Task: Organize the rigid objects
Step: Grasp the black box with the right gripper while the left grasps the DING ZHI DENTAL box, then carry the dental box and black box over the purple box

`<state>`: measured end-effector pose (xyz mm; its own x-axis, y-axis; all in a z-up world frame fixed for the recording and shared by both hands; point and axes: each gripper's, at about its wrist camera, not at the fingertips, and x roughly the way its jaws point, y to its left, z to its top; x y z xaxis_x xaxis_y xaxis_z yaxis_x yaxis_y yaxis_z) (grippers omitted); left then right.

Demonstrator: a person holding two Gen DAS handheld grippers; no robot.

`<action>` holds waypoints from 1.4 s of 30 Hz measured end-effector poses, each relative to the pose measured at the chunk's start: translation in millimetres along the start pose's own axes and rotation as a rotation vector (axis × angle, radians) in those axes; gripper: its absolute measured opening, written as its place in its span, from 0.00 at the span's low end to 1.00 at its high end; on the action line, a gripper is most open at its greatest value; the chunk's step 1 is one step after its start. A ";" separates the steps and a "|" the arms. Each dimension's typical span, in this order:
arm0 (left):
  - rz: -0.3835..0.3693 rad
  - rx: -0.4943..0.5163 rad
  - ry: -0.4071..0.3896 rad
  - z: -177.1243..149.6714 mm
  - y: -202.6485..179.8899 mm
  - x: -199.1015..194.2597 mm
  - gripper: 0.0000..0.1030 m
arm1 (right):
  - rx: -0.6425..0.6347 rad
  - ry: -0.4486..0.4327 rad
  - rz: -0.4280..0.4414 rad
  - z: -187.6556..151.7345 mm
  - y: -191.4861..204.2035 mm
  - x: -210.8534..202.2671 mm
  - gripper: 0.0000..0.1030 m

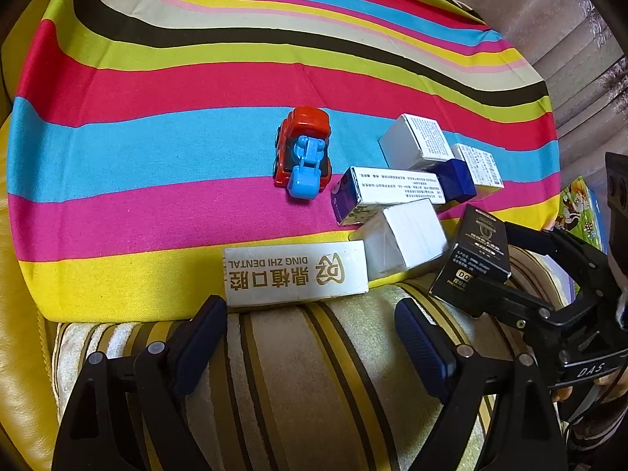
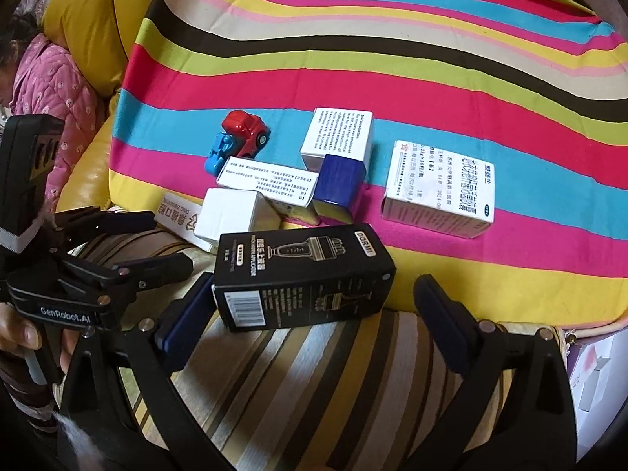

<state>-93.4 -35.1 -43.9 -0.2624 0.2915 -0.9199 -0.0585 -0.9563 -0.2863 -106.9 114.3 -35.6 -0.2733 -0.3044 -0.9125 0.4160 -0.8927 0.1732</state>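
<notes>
My right gripper, jaws spread wide, flanks a glossy black rectangular carton; one ribbed pad is at its barcode end, the other stands clear. My left gripper gapes empty before a matte white dental box on striped woven cloth, near a plastic toy truck.
</notes>
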 end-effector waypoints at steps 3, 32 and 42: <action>0.009 0.000 0.002 1.9 -1.9 2.4 0.86 | -0.003 -0.005 -0.021 0.7 0.2 1.1 0.95; 0.280 -0.023 0.035 16.9 -23.5 34.1 0.87 | 0.044 -0.174 -0.181 -21.4 -10.3 -43.0 0.86; 0.307 -0.050 0.005 12.5 -20.8 27.9 0.80 | 0.073 -0.196 -0.183 -28.2 -18.5 -52.9 0.86</action>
<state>-111.5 -7.3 -60.3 -0.2562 -0.0109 -0.9666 0.0703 -0.9975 -0.0073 -75.7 156.3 -1.0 -0.5037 -0.1876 -0.8433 0.2827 -0.9582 0.0443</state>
